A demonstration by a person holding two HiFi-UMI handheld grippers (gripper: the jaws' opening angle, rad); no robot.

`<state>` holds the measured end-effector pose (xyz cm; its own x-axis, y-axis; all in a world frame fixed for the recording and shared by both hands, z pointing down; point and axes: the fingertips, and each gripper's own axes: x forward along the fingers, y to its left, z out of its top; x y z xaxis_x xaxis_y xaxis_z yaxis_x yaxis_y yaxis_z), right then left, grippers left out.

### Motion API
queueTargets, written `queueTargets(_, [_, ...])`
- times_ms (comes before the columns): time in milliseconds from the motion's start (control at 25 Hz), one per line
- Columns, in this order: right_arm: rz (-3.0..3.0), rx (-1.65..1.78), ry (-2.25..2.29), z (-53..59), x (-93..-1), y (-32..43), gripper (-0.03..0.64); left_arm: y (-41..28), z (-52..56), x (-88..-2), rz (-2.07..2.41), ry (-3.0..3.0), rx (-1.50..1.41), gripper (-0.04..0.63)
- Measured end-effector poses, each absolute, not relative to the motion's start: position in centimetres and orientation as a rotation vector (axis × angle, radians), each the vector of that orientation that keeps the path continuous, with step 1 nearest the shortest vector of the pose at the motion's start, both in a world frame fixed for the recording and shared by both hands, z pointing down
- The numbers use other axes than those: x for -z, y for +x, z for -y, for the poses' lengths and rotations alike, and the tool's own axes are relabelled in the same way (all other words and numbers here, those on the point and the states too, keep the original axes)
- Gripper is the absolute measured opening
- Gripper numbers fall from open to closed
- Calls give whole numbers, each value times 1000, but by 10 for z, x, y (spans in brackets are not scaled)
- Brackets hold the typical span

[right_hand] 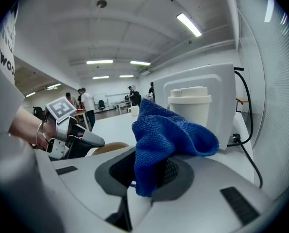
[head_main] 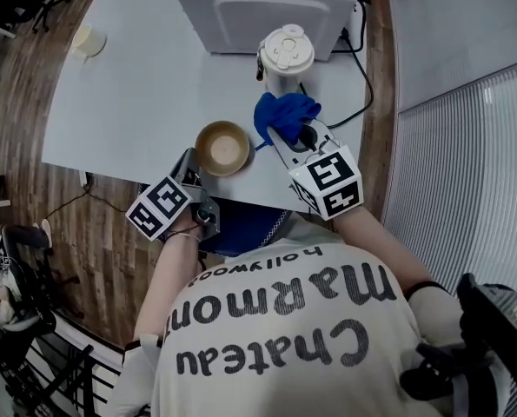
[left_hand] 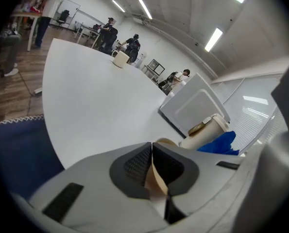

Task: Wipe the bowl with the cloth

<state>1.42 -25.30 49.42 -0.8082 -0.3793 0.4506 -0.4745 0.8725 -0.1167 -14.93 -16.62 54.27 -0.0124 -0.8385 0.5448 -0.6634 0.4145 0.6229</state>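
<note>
At the near edge of the tabletop [head_main: 110,102], the left gripper [left_hand: 152,148] is pinched on the thin rim of the tan bowl [head_main: 222,148], jaws all but together with only that rim between the pads. The right gripper [right_hand: 146,166] is clamped on a bunched blue cloth [right_hand: 168,130], held just to the bowl's right and not inside it, close in front of the white lidded cup [head_main: 285,57]. Further out at the far edge sits a white appliance [head_main: 267,7], a microwave I'd guess, though only its top shows. A black cable [head_main: 362,76] runs along the right edge, and a cream mug [head_main: 89,40] sits by the far left edge.

Watch that rim grip: hard pressure from the cloth could lever the bowl out of the pinch or tip it off the near edge. A wide sweep could clip the cup.

Count: two grippers, one bowl, one cloth, one cup, one mug, one appliance.
</note>
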Motion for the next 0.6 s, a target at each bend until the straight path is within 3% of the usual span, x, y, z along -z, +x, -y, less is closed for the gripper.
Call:
queueTargets(320, [2686, -308, 569, 264, -494, 11, 66, -155, 166, -540, 1845, 1283, 245, 60])
queueTargets(520, [2700, -358, 456, 248, -478, 2, 65, -148, 154, -497, 1880, 1422, 196, 59])
queueTargets(600, [2678, -436, 413, 247, -470, -3, 65, -140, 155, -471, 1906, 1529, 109, 26])
